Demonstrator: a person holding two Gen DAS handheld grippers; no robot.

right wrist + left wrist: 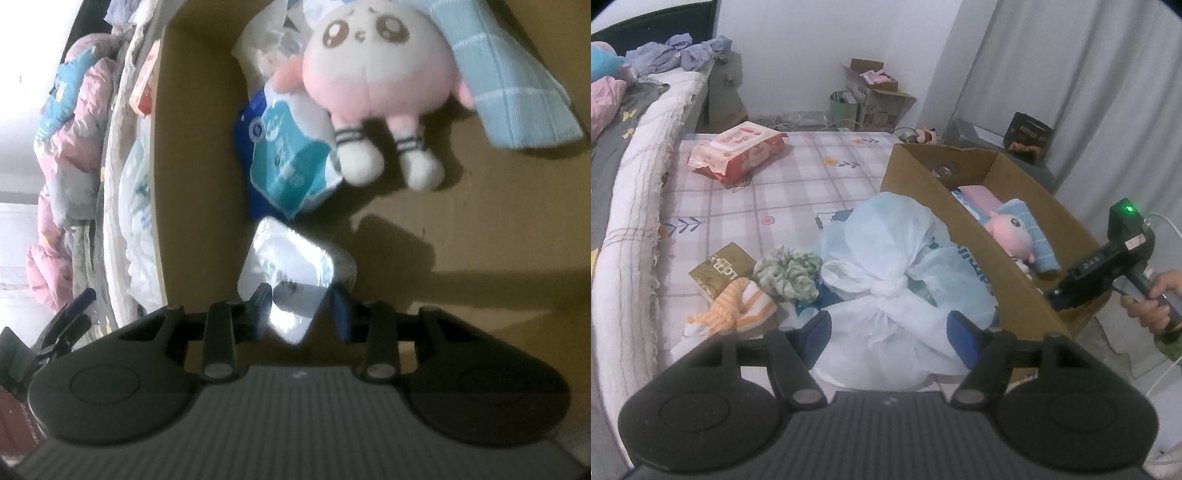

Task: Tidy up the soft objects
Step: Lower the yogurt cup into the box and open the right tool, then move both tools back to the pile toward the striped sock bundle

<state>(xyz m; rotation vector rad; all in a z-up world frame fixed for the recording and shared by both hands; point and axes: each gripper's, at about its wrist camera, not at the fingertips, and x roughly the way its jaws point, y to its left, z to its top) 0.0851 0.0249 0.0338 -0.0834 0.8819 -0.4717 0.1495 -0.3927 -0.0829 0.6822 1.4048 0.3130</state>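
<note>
Right gripper (301,308) is down inside the cardboard box (480,240), fingers pinching a shiny clear packet (291,266) beside the pink plush (376,85), so it looks like drop-off time. Left gripper (888,332) has its fingers spread around the knotted white plastic bag (882,295) on the bed (812,177), not squeezing yet. I'd guess next is letting the packet go, then closing on the bag.

We read "BUTTER" on the dark box (1030,137) by the curtain. "DAS" sits on the right tool (1057,298) body. Other print is too blurred for us.
</note>
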